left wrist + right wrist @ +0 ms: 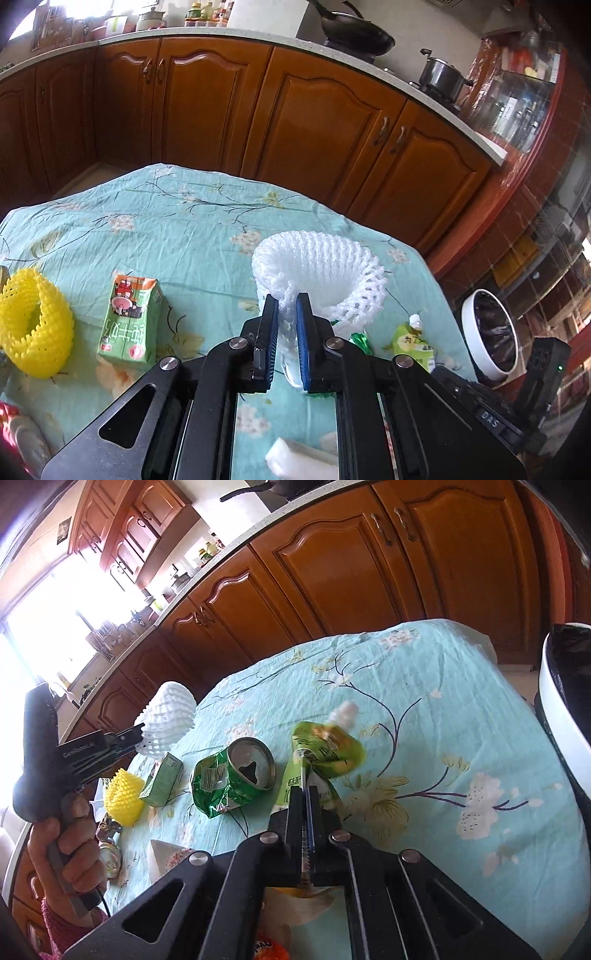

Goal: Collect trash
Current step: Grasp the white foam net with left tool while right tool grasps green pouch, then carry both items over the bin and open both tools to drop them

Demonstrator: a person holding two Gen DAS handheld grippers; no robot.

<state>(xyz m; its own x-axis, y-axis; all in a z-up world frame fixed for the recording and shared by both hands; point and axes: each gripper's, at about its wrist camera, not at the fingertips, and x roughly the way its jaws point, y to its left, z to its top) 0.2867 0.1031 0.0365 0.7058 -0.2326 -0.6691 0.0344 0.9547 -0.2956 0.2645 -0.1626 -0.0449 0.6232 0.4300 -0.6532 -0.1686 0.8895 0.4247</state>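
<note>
white lettering "genrobot.ai" runs along the black body of the left hand-held gripper (137,738). a small label on the right hand-held gripper's housing (491,421) reads "das".

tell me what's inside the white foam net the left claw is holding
The white foam net gapes open toward the left camera and looks hollow. The left claw pinches its near rim; the net's lower end is hidden behind it.

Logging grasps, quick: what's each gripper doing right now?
Left gripper: shut on white foam net.
Right gripper: shut on green drink pouch.
</note>
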